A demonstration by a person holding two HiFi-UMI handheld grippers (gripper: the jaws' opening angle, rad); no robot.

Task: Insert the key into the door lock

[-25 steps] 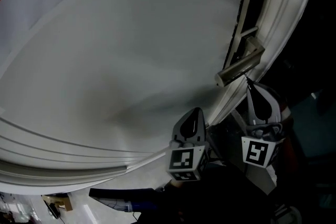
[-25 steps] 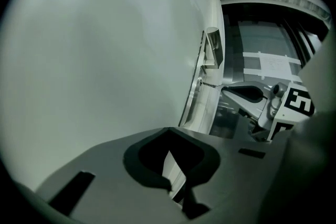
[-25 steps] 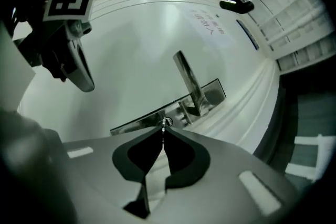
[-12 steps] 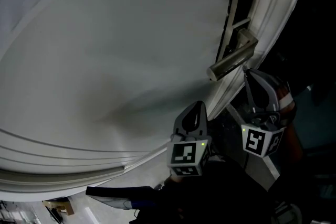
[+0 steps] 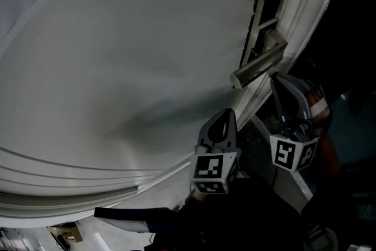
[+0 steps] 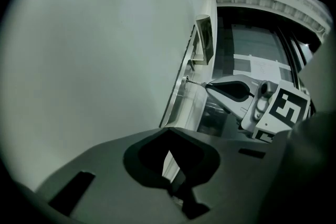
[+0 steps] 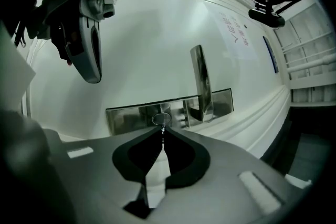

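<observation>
The white door (image 5: 129,56) fills the view from 9 to 12 o'clock. The left gripper (image 5: 222,121) hangs near its lower edge at about 5 o'clock, with its jaws pressed together on nothing and taking no part in the work. To its right, toward 3 o'clock, the right gripper (image 5: 277,83) points up at the metal lock plate (image 5: 264,9) and pinches the key (image 7: 163,131) by its bow, blade leading. Seen along that gripper, the key's tip sits right at the mouth of the round lock cylinder (image 7: 161,119), at 12 o'clock from the jaws. I cannot tell whether it has gone in at all. The lever handle (image 7: 202,84) sticks out just to the right of the cylinder, at about 1 o'clock. I judge the step in hand to be the insertion itself. To do it well, keep the blade square to the plate, match its flat to the slot, and push straight and gently. If it binds, a small wiggle is better than force. I count one door, two grippers, one key, one lock cylinder, one plate and one handle.
</observation>
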